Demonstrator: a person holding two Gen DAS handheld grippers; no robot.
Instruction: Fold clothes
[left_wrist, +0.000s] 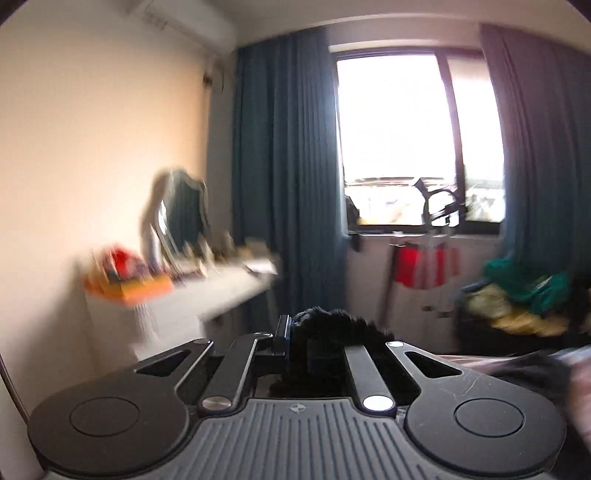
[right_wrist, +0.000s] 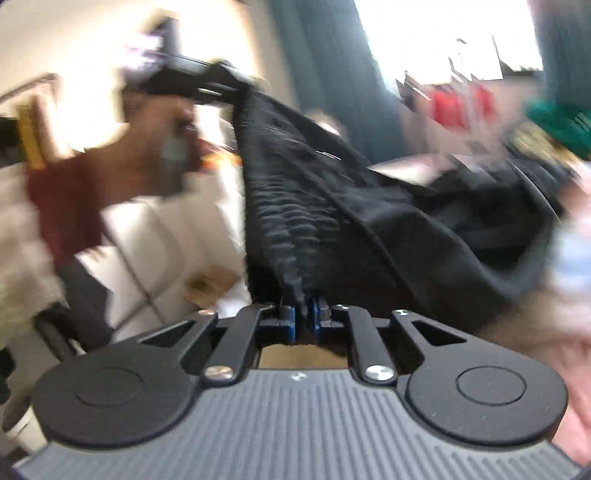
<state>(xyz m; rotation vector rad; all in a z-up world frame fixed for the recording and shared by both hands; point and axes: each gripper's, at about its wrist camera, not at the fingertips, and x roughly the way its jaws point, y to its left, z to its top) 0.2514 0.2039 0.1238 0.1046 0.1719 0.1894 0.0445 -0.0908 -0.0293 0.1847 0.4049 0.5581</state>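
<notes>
- Right gripper (right_wrist: 303, 318): jaws drawn narrow, blue pads (right_wrist: 291, 319) pinching the gathered elastic waistband (right_wrist: 284, 206) of a black garment (right_wrist: 424, 221).
- The waistband runs taut from the right gripper up and away to the left gripper (right_wrist: 207, 83), seen in the right wrist view as a blurred dark shape gripping the band's far end; a hand (right_wrist: 147, 147) holds that tool from below.
- The garment's body hangs to the right of the waistband in loose folds, lifted clear of any surface.
- Left gripper (left_wrist: 317, 345) in its own view: black ribbed fabric (left_wrist: 332, 328) is bunched between the fingers and hides the right-hand one; the left blue pad (left_wrist: 285, 334) presses against the cloth, so the tool is clamped on the garment.
- Surroundings, relative to the window (left_wrist: 399, 147): teal curtains (left_wrist: 280, 166) hang on both sides; a white desk (left_wrist: 221, 291) with cluttered items stands to its left; a red cloth (left_wrist: 410, 269) hangs just below the sill; a heap of green and yellow clothes (left_wrist: 524, 295) lies below and to its right.
- Both views are motion-blurred; finer detail cannot be told.
</notes>
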